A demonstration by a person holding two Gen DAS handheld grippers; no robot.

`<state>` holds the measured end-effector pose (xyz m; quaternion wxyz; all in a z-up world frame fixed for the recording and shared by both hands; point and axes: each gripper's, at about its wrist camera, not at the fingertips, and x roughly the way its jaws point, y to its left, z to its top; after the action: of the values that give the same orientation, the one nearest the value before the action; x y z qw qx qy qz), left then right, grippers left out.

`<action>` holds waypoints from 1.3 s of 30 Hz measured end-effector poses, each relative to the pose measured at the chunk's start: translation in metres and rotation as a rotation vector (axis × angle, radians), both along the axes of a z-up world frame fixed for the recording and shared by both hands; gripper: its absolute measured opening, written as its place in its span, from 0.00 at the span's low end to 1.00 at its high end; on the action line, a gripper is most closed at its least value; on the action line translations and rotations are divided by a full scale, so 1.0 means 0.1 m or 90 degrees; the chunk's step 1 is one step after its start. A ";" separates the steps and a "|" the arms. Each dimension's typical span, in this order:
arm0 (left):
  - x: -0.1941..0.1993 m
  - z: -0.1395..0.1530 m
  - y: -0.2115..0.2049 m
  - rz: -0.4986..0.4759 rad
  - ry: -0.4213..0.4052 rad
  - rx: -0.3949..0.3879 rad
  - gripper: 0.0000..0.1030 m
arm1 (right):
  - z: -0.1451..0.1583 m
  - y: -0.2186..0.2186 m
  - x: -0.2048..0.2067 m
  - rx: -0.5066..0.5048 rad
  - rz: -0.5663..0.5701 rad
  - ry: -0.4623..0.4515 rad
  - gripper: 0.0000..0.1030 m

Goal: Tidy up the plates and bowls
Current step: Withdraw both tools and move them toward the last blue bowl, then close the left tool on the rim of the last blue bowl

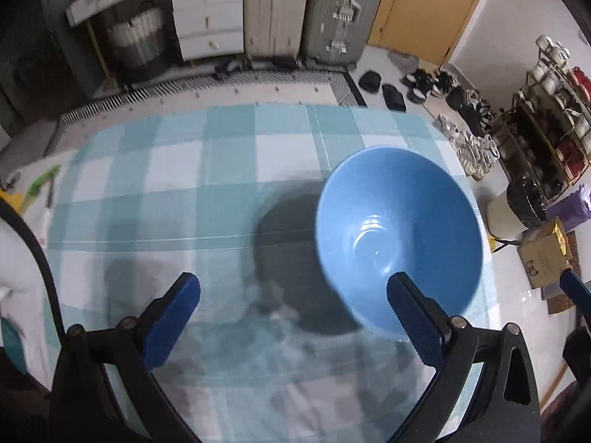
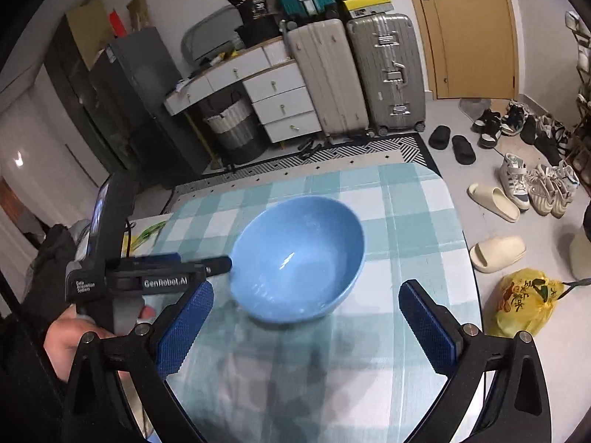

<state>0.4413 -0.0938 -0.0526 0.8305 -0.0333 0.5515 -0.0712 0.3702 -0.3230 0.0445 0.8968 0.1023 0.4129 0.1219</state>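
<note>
While the round glossy blue ceramic bowl [image 2: 299,258] sits tilted on the teal-and-white checked tablecloth [image 2: 406,221], mouth up – a round thing, no long axis – it lies ahead of the right gripper [image 2: 304,326], whose fingers stand wide apart, empty. The left gripper [image 1: 291,313] is spread too, its right finger [image 1: 415,319] overlapping the rim; whether it touches I cannot tell.

Pale glossy floor [image 2: 461,229] strewn with shoes [image 2: 546,188] and slippers [image 2: 496,253]. Wooden door [image 2: 469,29] at the back, two upright suitcases [image 2: 354,77] beside white drawers [image 2: 280,99], dark cabinet [image 2: 122,103] left, patterned rug [image 2: 369,149] beneath.
</note>
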 end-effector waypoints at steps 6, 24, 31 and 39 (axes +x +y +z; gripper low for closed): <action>0.25 -0.33 -0.13 0.010 0.047 0.004 0.99 | -0.38 -0.11 0.40 0.006 -0.033 0.053 0.99; 0.20 -0.58 -0.27 -0.049 0.088 -0.051 0.11 | -0.86 -0.19 0.67 -0.061 -0.072 0.069 0.99; 0.08 -0.57 -0.25 -0.074 0.108 -0.031 0.10 | -0.90 -0.13 0.69 -0.024 -0.048 0.144 0.99; -0.36 -0.57 -0.10 -0.099 0.126 -0.017 0.10 | -0.88 0.09 0.44 -0.031 0.007 0.179 0.98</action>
<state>0.4055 -0.1035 -0.1097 0.7635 -0.0087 0.6305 -0.1394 0.4140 -0.3142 -0.0435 0.8316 0.0941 0.5378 0.1015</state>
